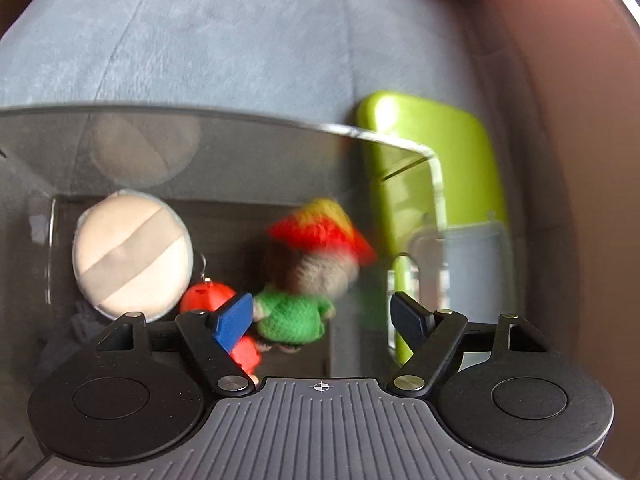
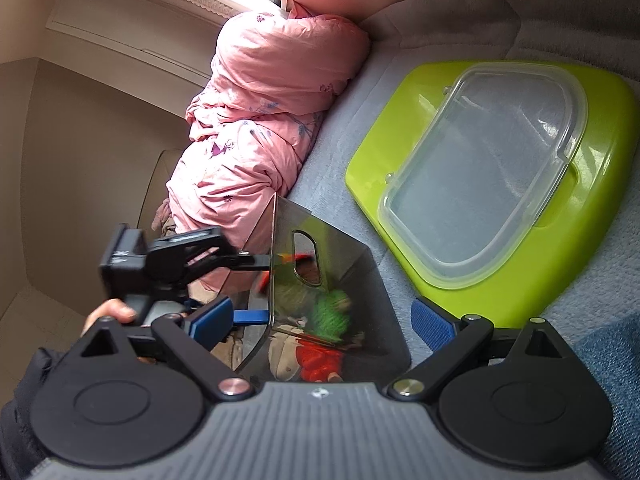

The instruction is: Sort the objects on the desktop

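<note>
My left gripper (image 1: pixel 320 320) hangs open over a smoky transparent bin (image 1: pixel 200 114). Inside the bin lie a round cream puff (image 1: pixel 132 252), an orange-red toy (image 1: pixel 204 296) and a crochet doll (image 1: pixel 304 280) with a red-and-yellow hat and a green dress. The doll is blurred and sits between the spread blue pads (image 1: pixel 234 320), nearer the left one. My right gripper (image 2: pixel 324 322) is open too, close above the near end of the bin (image 2: pixel 360 272). The doll (image 2: pixel 332 312) and the orange-red toy (image 2: pixel 320 360) show through the bin's wall.
A lime-green tray (image 2: pixel 580 208) lies right of the bin on grey-blue fabric and carries a clear lidded plastic box (image 2: pixel 480 184). A rolled pink quilt (image 2: pixel 260 120) lies beyond the bin. A hand (image 2: pixel 108 314) holds the left gripper at the bin's left side.
</note>
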`<state>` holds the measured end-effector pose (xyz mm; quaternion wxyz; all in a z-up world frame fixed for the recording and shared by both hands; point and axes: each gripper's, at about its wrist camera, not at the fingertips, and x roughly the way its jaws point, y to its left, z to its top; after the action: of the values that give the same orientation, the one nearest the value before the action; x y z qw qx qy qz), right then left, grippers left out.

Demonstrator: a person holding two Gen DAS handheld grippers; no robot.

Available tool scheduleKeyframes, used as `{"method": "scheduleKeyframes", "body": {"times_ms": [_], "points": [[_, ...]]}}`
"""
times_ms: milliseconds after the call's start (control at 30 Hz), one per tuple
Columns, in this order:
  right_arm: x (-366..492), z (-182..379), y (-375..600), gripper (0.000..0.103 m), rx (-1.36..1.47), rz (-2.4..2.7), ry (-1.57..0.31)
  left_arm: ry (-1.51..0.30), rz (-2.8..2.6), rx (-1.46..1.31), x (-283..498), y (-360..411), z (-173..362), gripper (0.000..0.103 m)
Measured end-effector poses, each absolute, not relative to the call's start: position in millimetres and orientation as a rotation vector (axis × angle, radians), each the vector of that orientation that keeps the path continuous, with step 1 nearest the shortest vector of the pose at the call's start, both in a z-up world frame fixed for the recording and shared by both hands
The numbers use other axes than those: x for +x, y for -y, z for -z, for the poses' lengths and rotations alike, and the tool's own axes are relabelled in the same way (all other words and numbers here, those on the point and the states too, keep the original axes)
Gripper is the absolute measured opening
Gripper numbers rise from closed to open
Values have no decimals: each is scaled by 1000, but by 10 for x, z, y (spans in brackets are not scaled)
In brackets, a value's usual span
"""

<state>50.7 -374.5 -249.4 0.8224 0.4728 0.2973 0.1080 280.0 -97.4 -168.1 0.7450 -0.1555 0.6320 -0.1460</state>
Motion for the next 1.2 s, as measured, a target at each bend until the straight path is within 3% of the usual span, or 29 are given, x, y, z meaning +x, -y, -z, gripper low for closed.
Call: {"method": "scheduleKeyframes", "body": {"times_ms": [200,367,700,833,867,933,967,1000,1200], "points": [[524,2473,3689,96,962,-221,-653,-1237,337,-273,2445,580,1181,82],[544,2447,3632,96,917,-211,-681,-1036,288,-225,1871,-46,921,91],[560,2301,3438,94,798,-193,-704,-1014,218,-564,1873,-1105,1372,91],[507,2060,3471,90,815,-200,-589,-1040,205,-638,2015,-1315,1582,91],[570,1953,3466,88,792,-213,-577,-1060,209,-622,2082,-1274,1636,91],[875,1799,3436,73,737,-267,-645,-1091,216,-598,2176,-1196,1740,91],[1053,1761,3428,54,722,-299,-692,-1106,225,-595,2203,-1167,1779,91],[1248,1780,3435,46,727,-331,-741,-1119,245,-608,2211,-1152,1810,91],[2138,2138,3364,48,698,-531,-987,-1207,325,-637,2404,-1090,2045,68]]}}
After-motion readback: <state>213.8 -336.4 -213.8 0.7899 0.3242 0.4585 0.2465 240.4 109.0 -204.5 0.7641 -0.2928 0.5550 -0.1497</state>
